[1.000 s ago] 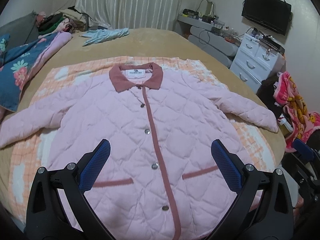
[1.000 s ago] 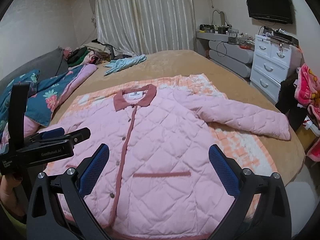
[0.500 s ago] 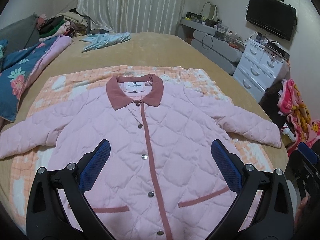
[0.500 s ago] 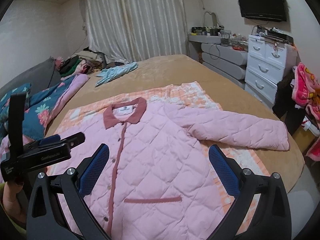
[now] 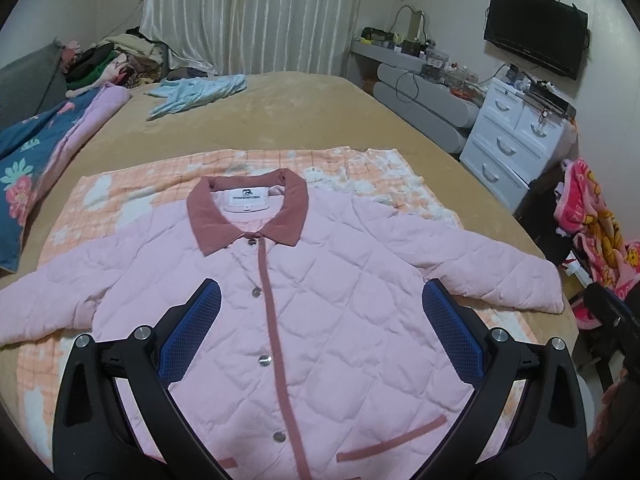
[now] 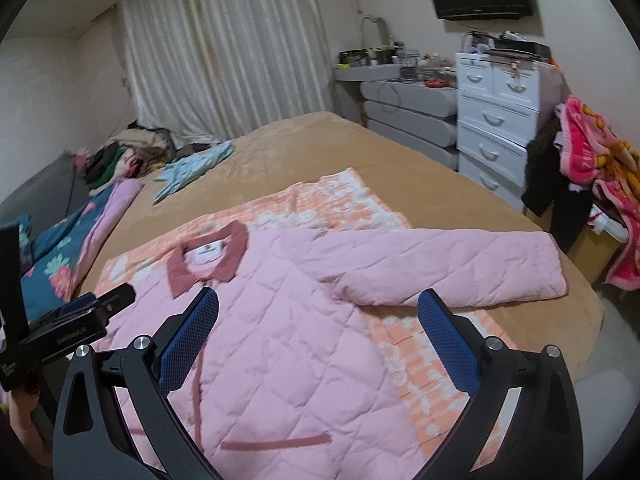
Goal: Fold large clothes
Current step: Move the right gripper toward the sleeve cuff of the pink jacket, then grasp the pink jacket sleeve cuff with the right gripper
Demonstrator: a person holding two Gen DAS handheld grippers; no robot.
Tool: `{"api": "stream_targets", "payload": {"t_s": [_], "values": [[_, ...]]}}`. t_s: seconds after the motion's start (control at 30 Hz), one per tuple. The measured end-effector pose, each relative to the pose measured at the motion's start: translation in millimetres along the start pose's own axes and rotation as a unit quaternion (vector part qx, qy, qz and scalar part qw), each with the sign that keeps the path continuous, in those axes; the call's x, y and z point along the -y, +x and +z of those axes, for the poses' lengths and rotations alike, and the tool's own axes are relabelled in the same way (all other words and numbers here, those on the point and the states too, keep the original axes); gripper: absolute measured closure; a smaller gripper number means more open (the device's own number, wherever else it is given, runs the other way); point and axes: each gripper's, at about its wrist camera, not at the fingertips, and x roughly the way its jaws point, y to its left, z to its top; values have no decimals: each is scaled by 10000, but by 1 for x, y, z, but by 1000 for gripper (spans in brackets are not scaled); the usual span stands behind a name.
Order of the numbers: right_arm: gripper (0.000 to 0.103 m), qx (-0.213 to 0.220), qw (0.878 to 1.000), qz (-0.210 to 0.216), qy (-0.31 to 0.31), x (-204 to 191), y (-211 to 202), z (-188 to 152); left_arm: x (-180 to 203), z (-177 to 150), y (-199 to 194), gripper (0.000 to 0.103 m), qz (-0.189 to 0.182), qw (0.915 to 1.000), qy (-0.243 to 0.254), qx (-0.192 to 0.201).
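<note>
Currently, left wrist view:
left gripper [image 5: 320, 328]: jaws spread wide, nothing between them, held above the jacket front, likely lining up before a first grab
jacket [image 5: 340, 280]: pink quilted, dusty-rose collar [image 5: 248, 216] and button strip, snaps closed, lying face up and flat on an orange checked blanket [image 5: 132, 196] on the bed [image 5: 304, 120]
sleeves: both stretched out sideways, so nothing looks folded yet
pockets: two rose trim strips low on the front, near the hem

Right wrist view:
right gripper [image 6: 318, 336]: jaws wide apart, empty, hovering over the jacket's right side, turned toward the near sleeve [image 6: 460, 268]
sleeve: lies straight out toward the bed edge, cuff close to the edge, probably the first part to fold in
left gripper, seen from the side: at the left of frame, over the jacket's other half
fabric: puffy, thick, lightly creased; should hold a fold loosely
</note>
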Motion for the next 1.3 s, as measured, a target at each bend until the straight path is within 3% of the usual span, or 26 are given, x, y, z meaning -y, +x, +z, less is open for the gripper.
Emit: {"api": "stream_targets", "payload": {"t_s": [0.73,1.3], "values": [[4,63,9879,-780,1340,117,56,21,72,6,80,8,-59,9980,320,-534],[4,-202,9745,-1384,1757,196,103,-2,125,-3,132,8,109,9956,487,-787]]}}
